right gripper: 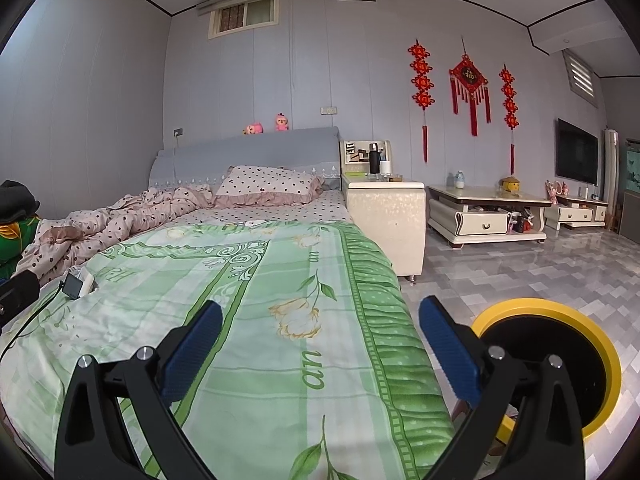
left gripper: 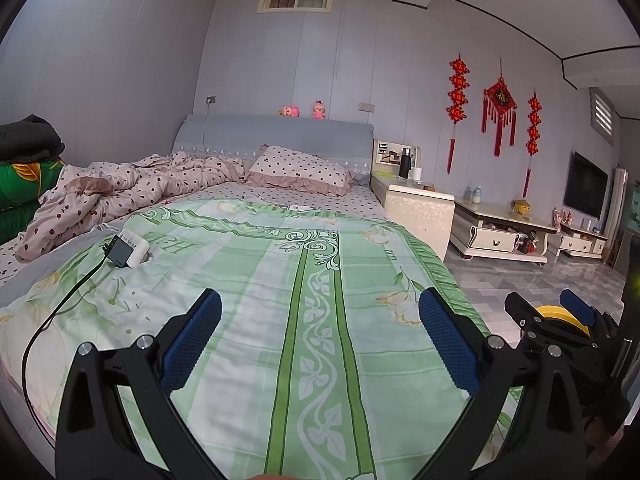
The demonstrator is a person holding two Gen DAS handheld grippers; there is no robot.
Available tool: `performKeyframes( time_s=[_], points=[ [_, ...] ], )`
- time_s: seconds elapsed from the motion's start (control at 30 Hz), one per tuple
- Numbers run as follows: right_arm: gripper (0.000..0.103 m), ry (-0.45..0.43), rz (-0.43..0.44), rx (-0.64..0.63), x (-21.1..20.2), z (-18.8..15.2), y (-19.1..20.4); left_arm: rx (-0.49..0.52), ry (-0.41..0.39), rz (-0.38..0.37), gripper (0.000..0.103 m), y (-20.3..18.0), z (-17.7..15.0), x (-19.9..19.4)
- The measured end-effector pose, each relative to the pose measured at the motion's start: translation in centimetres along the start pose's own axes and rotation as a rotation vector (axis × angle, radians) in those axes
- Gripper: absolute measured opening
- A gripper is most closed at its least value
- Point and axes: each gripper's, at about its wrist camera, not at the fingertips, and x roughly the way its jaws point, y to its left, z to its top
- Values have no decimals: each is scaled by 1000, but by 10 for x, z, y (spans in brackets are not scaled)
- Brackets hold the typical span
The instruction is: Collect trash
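Left gripper [left gripper: 320, 332], right gripper [right gripper: 320, 332] agape; yellow bin [right gripper: 560, 312] half hidden.

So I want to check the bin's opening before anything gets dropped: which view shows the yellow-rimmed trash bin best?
The right wrist view: the yellow-rimmed trash bin shows most of its round rim and dark inside on the floor beside the bed, behind the right gripper. The left wrist view catches only a yellow sliver behind the other gripper.

Bedspread [left gripper: 248, 312] ahead lies open — charger box [left gripper: 130, 249] and cable [left gripper: 60, 312] sit left.
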Motion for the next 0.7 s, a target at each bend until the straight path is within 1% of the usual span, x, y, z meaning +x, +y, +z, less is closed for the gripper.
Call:
performKeyframes(
  time_s=[0.7],
  points=[
    [95,22,-3,6,5,-5,-1,0,4,-5,95,-2,-2,0]
  ],
)
